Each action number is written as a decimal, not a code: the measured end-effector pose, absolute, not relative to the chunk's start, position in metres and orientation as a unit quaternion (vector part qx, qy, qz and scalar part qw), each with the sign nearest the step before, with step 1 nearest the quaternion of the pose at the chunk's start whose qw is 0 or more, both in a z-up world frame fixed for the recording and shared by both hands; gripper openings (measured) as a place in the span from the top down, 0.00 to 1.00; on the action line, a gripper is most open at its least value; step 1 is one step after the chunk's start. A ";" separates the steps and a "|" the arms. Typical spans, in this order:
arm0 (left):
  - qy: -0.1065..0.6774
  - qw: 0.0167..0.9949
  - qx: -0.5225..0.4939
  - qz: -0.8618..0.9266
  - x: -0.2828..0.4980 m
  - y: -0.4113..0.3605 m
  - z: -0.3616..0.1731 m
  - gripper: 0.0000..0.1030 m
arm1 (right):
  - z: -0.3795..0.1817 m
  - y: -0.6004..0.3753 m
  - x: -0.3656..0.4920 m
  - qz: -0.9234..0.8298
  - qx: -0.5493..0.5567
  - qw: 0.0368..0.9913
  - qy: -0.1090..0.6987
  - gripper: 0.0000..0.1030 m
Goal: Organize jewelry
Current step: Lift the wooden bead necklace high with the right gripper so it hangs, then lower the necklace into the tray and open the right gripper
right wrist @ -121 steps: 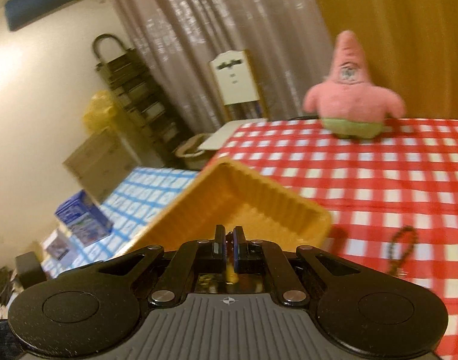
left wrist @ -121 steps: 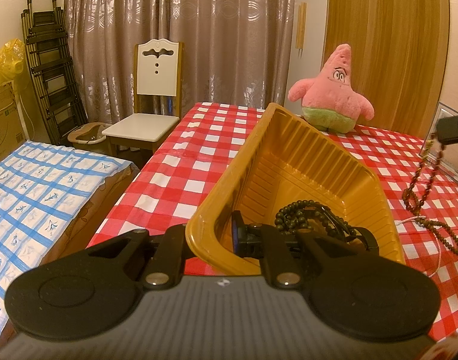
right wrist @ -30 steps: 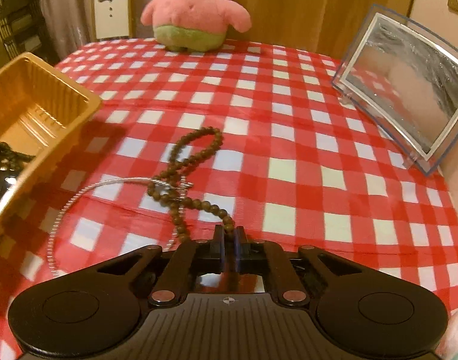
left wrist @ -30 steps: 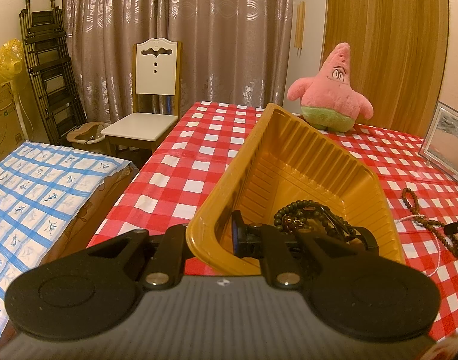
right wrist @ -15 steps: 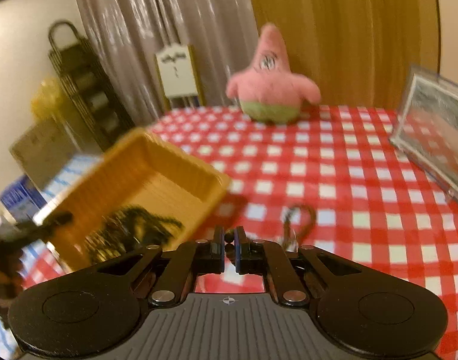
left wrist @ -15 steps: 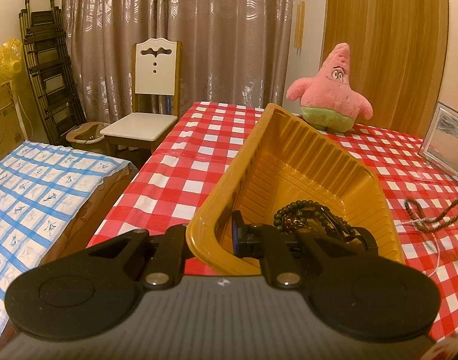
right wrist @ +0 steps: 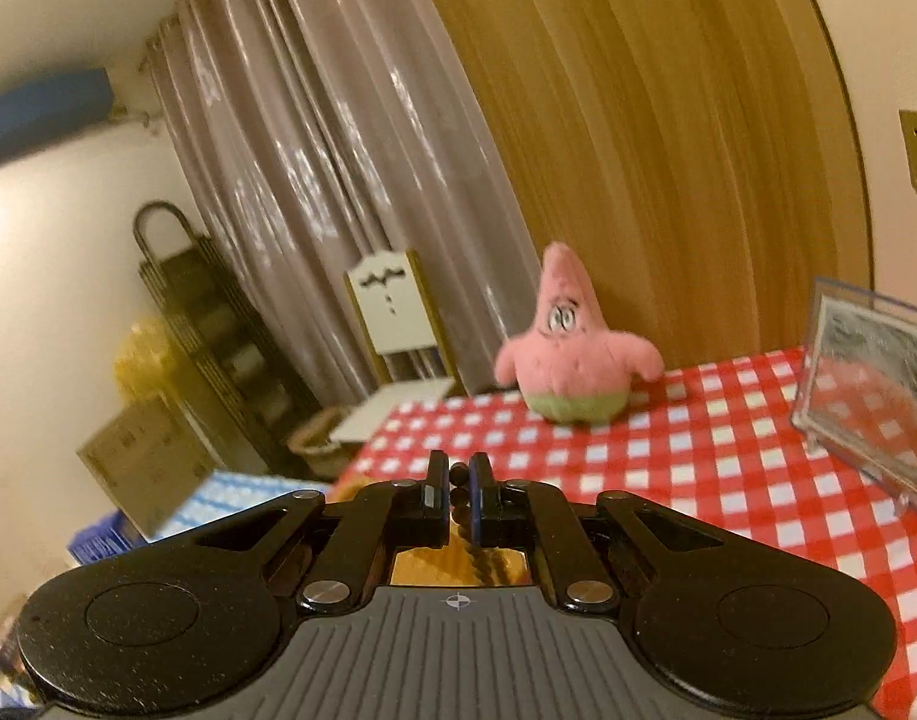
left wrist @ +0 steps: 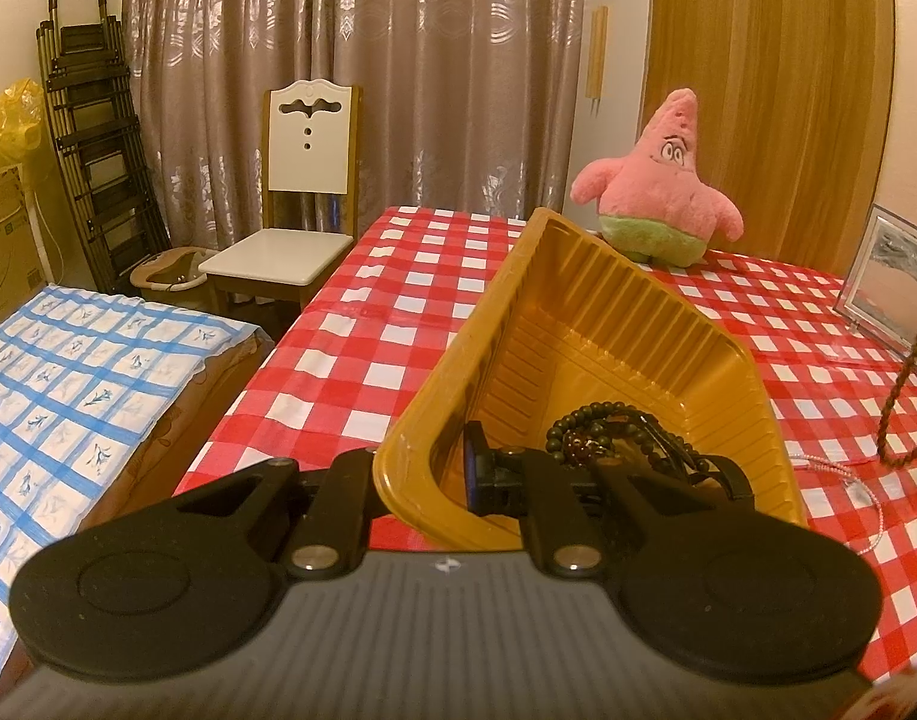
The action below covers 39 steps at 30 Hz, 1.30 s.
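Note:
My left gripper (left wrist: 425,468) is shut on the near rim of a yellow plastic tray (left wrist: 584,324) and holds it tilted on the red checked table (left wrist: 386,324). Dark bead bracelets (left wrist: 614,432) lie in the tray's near end. My right gripper (right wrist: 457,492) is shut on a brown bead necklace (right wrist: 457,480), lifted above the table. In the left wrist view the necklace (left wrist: 905,384) hangs down at the far right, its lower end near the tablecloth. A thin pale bead string (left wrist: 860,492) lies on the table right of the tray.
A pink star plush (left wrist: 662,210) sits at the table's far edge. A clear picture frame (left wrist: 890,282) stands at the right. A white chair (left wrist: 290,222) stands beyond the table's left corner. A blue checked surface (left wrist: 68,360) lies to the left.
My right gripper has taken the brown necklace off the table and raised it; the necklace now hangs at the right. My left gripper and the tray have not moved.

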<state>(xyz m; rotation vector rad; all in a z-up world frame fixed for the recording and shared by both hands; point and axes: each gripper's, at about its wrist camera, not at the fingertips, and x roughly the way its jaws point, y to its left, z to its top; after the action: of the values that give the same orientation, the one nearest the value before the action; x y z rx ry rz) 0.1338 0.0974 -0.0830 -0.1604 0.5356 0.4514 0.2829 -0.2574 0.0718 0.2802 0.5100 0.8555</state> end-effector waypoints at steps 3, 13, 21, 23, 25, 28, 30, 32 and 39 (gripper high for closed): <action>0.262 0.936 -0.079 0.221 0.134 0.097 -0.083 0.89 | 0.079 -0.260 0.283 0.411 0.133 0.870 0.236 0.94; 0.262 0.936 -0.079 0.221 0.134 0.097 -0.083 0.89 | 0.087 -0.256 0.282 0.415 0.123 0.868 0.243 0.94; 0.262 0.936 -0.079 0.221 0.134 0.097 -0.083 0.89 | 0.094 -0.237 0.279 0.448 0.123 0.853 0.237 0.94; 0.262 0.936 -0.079 0.221 0.134 0.097 -0.083 0.89 | 0.096 -0.231 0.278 0.462 0.127 0.846 0.236 0.94; 0.262 0.936 -0.079 0.221 0.134 0.097 -0.083 0.89 | 0.098 -0.222 0.277 0.474 0.125 0.839 0.235 0.94; 0.262 0.936 -0.078 0.221 0.134 0.097 -0.083 0.89 | 0.098 -0.207 0.275 0.493 0.126 0.827 0.238 0.94; 0.262 0.936 -0.079 0.221 0.134 0.097 -0.083 0.89 | 0.097 -0.195 0.274 0.506 0.126 0.819 0.241 0.94; 0.262 0.936 -0.079 0.221 0.134 0.097 -0.083 0.89 | 0.097 -0.183 0.272 0.519 0.128 0.810 0.243 0.94; 0.262 0.936 -0.078 0.221 0.135 0.096 -0.082 0.89 | 0.092 -0.143 0.267 0.557 0.133 0.781 0.251 0.94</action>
<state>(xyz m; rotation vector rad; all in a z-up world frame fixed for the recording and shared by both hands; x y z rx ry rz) 0.1351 0.0957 -0.0825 -0.1594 0.5349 0.4513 0.2667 -0.1425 0.0919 0.2874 0.5414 1.2024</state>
